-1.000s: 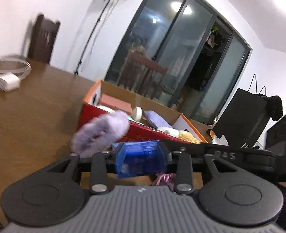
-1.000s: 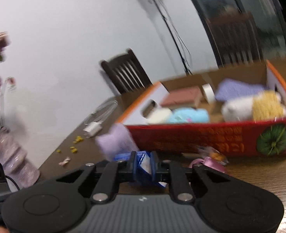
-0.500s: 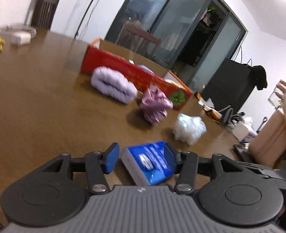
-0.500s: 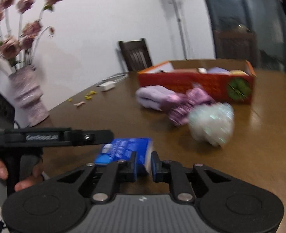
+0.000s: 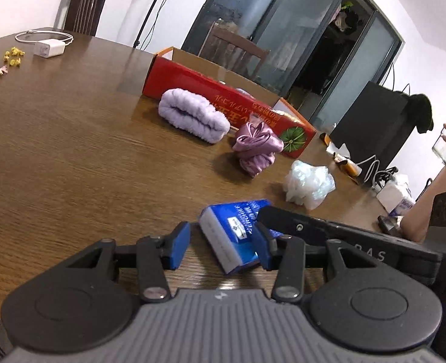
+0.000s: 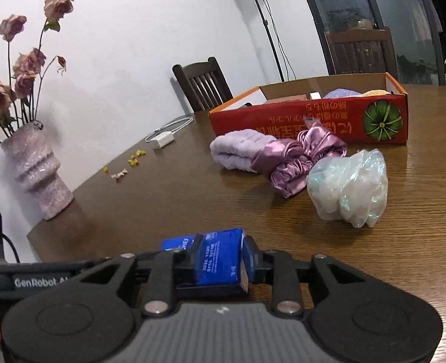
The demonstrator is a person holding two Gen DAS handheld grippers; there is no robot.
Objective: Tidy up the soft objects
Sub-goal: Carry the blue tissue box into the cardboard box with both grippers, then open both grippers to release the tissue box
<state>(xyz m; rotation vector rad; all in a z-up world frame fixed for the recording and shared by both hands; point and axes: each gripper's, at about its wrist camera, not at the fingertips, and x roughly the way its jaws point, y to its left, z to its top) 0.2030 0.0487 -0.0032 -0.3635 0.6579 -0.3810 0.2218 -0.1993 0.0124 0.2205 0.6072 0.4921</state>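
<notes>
A blue tissue pack (image 5: 236, 230) lies on the wooden table at its near edge. My left gripper (image 5: 221, 245) is open, its jaws to either side of the pack with a gap on the left. My right gripper (image 6: 218, 257) has its jaws against the pack (image 6: 218, 260) on both sides. Farther on lie a fluffy lilac cloth (image 5: 192, 115) (image 6: 238, 148), a purple satin scrunchie (image 5: 256, 148) (image 6: 298, 155) and a crumpled clear plastic bag (image 5: 309, 184) (image 6: 350, 187). Behind them stands a red cardboard box (image 5: 223, 103) (image 6: 313, 121) with soft items inside.
A pink vase of dried roses (image 6: 38, 169) stands at the table's left edge. A white charger with cable (image 5: 47, 48) (image 6: 164, 139) and small yellow bits (image 5: 12, 56) lie far left. Dark chairs stand behind. Another person's arm (image 5: 434, 193) is at right.
Both grippers pulled back from the box to the near table edge with the tissue pack, which now lies on the table. The left jaws widened. The right jaws, shut before, now flank the pack.
</notes>
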